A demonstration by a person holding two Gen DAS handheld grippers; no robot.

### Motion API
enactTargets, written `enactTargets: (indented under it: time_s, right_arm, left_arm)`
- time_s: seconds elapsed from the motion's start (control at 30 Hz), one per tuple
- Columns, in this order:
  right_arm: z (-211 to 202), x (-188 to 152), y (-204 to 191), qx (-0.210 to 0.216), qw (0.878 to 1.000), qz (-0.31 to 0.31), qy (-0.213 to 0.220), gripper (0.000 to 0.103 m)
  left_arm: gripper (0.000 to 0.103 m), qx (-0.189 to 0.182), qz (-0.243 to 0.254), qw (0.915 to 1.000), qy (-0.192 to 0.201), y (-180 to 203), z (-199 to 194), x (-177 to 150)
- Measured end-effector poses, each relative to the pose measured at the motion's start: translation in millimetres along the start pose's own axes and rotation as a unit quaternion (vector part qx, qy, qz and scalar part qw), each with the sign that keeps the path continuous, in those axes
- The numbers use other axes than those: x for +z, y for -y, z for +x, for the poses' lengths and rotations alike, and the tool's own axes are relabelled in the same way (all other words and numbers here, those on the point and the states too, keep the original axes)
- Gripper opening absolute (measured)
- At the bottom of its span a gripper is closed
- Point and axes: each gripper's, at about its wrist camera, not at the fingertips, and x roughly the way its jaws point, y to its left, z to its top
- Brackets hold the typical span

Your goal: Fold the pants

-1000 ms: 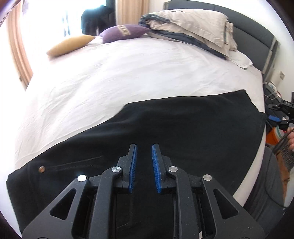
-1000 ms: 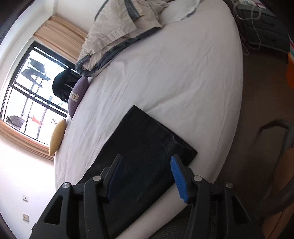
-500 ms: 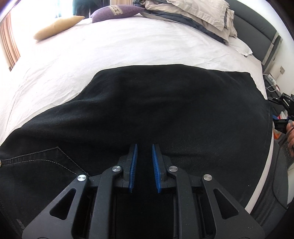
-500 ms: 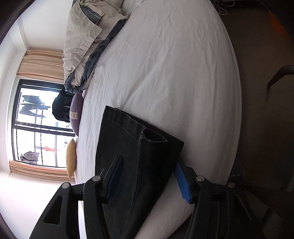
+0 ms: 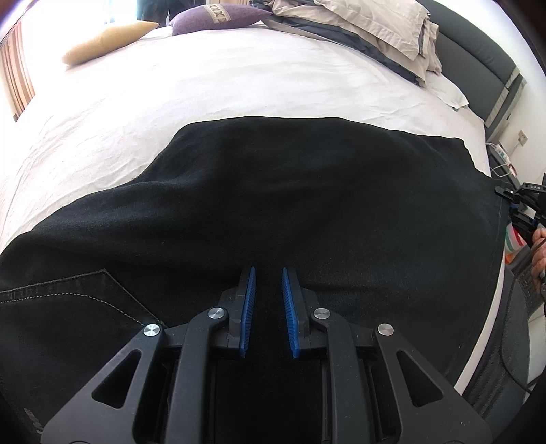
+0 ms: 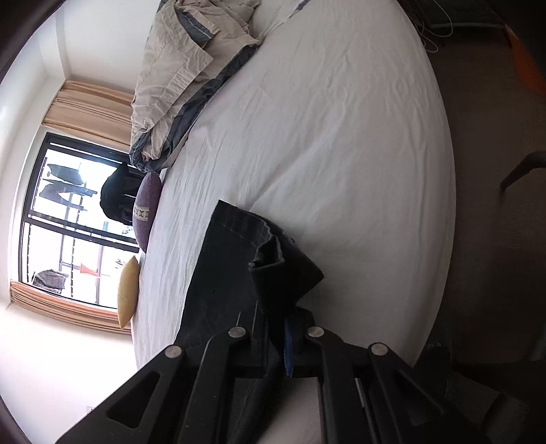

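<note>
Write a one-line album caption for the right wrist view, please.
Right gripper shut on the hem end of black pants lying on a white bed by a sunlit window.

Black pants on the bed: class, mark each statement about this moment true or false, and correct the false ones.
1. The right hand-held gripper is shut on the hem end of the pants. True.
2. The pants lie on a wooden floor. False: they lie on the white bed sheet.
3. A purple cushion sits near the window. True.
4. The left hand-held gripper is clamped on a yellow cushion. False: its jaws stand slightly apart over the pants, gripping nothing.
</note>
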Motion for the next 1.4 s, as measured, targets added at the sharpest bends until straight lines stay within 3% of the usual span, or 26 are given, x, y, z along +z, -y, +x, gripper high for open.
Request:
enactTargets:
  time_s: [0.07,0.13,0.2,0.23,0.33,0.37,0.4,0.47,0.57,0.63,0.73,0.8,0.9,1.07,1.23,1.4]
  right_arm:
    - [-4,-5,-32,-0.01,0.998,-0.054,0.012,0.007]
    - [-7,-22,-80,-0.019,0.989,-0.145,0.017,0.008]
    - [-4,-60,-140,-0.008,0.962,-0.272,0.004,0.008]
    - [-1,-89,-170,-0.002,0.938,-0.347,-0.01,0.008]
    - [9,-203,-230,0.028,0.831,-0.55,-0.074,0.007]
    - [15,-236,-236,0.032,0.803,-0.587,-0.097,0.007]
    - [23,-261,-237,0.03,0.784,-0.609,-0.115,0.007]
    - [42,-293,-231,0.021,0.772,-0.617,-0.151,0.007]
    - [54,-314,-220,0.006,0.759,-0.63,-0.165,0.007]
    - [51,-322,-220,0.003,0.742,-0.652,-0.156,0.007]
    - [44,-328,-227,-0.002,0.731,-0.67,-0.13,0.007]
    - [35,-336,-233,0.003,0.719,-0.686,-0.109,0.007]
    - [28,-360,-235,0.014,0.687,-0.72,-0.096,0.007]
    - [28,-408,-223,0.019,0.625,-0.774,-0.101,0.007]
    - [30,-418,-226,0.022,0.619,-0.779,-0.103,0.008]
    - [30,-424,-227,0.018,0.611,-0.786,-0.098,0.008]
  left_arm:
    - [0.017,-0.006,-0.005,1.0,-0.001,-4,0,0]
    - [0.017,-0.01,-0.008,0.9999,0.0,-8,1,-1]
    - [0.017,-0.01,-0.008,0.9999,0.001,-9,0,-1]
    - [0.017,-0.011,-0.01,0.9999,0.001,-11,0,-1]
    - [0.017,-0.023,-0.021,0.9995,0.004,-17,0,-2]
    - [0.017,-0.029,-0.027,0.9992,0.005,-21,-1,-2]
    - [0.017,-0.035,-0.033,0.9988,0.007,-24,-2,-2]
    - [0.017,-0.049,-0.048,0.9976,0.01,-32,-4,-3]
    - [0.017,-0.081,-0.086,0.9929,0.012,-48,-10,-3]
    - [0.017,-0.096,-0.122,0.9878,0.014,-59,-17,-5]
    - [0.017,-0.115,-0.169,0.9787,0.022,-74,-32,-10]
    - [0.017,-0.143,-0.203,0.9683,0.028,-86,-43,-18]
    - [0.017,-0.175,-0.247,0.9523,0.035,-107,-62,-30]
    - [0.017,-0.178,-0.287,0.9411,0.022,-140,-78,-49]
    - [0.018,-0.163,-0.301,0.9391,0.03,-156,-92,-63]
    - [0.018,-0.155,-0.273,0.9479,0.056,-154,-111,-62]
